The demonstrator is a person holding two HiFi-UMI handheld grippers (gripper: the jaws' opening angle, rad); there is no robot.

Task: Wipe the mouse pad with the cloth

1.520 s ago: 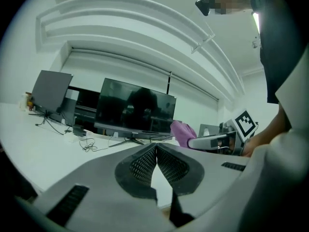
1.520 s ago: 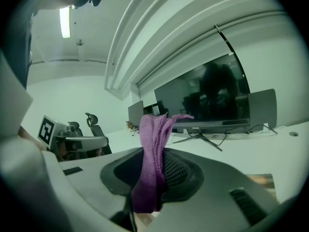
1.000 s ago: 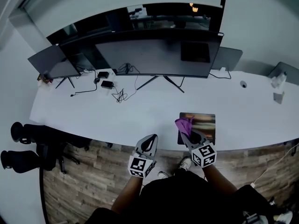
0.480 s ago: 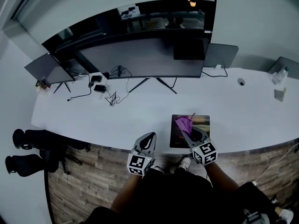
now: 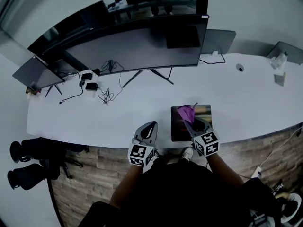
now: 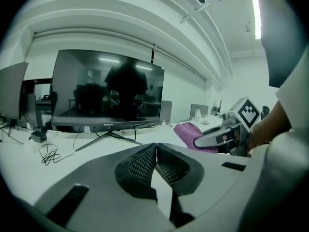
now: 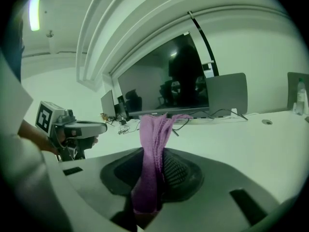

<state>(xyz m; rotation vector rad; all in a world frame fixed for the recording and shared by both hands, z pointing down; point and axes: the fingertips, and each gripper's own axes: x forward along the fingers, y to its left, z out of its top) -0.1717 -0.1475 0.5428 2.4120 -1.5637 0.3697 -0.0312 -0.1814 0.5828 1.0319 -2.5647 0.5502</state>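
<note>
A dark mouse pad lies at the near edge of the white desk, right of centre. A purple cloth hangs over it, pinched in my right gripper, whose jaws are shut on it; the right gripper view shows the cloth standing up between the jaws. My left gripper hovers at the desk's front edge, left of the pad, its jaws shut with nothing between them. In the left gripper view the cloth and the right gripper appear off to the right.
A wide curved monitor on a splayed stand fills the back of the desk, with a smaller screen at the left. Cables and adapters lie back left. A bottle stands far right. Office chairs sit on the wood floor at the left.
The cloth has shifted from the pad's near left part further onto it with the right gripper. The head view has tilted, so the desk sits lower. The left gripper stays put.
</note>
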